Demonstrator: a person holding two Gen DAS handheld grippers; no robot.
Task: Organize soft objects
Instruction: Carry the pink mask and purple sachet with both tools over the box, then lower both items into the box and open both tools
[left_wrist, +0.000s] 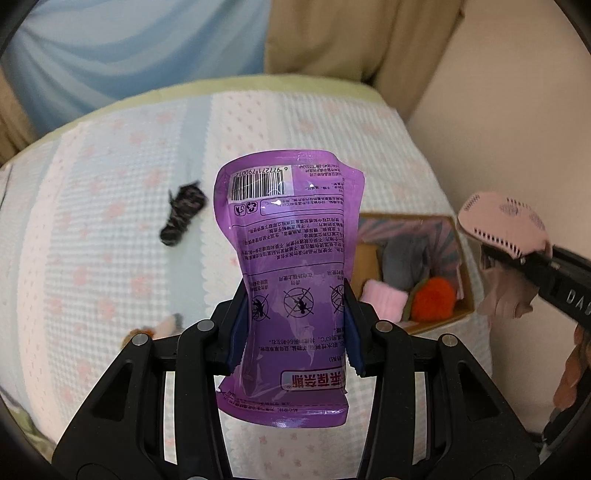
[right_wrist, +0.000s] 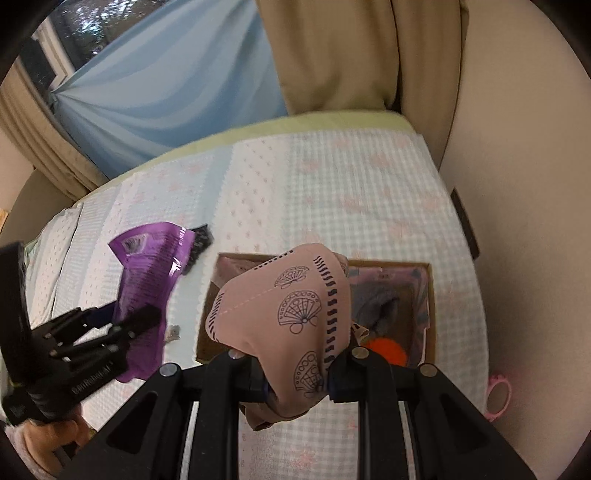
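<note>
My left gripper (left_wrist: 295, 328) is shut on a purple plastic pouch (left_wrist: 291, 258) with a barcode and printed text, held upright above the bed; the same pouch (right_wrist: 146, 280) shows at the left of the right wrist view. My right gripper (right_wrist: 295, 380) is shut on a pink cloth piece with fan prints (right_wrist: 288, 317), which hangs over an open cardboard box (right_wrist: 430, 295). That pink cloth (left_wrist: 502, 225) also appears at the right edge of the left wrist view. The box (left_wrist: 463, 266) holds an orange pompom (left_wrist: 432, 299), a pink fuzzy item (left_wrist: 384, 301) and a grey soft item (left_wrist: 402, 258).
A dark knitted item (left_wrist: 183, 214) lies on the white and pale-blue patterned bedspread (left_wrist: 110, 240). A small tan and grey soft thing (left_wrist: 162, 326) sits near my left fingers. The wall (right_wrist: 524, 184) runs along the bed's right side. A pink ring-shaped object (right_wrist: 498, 398) lies by the wall.
</note>
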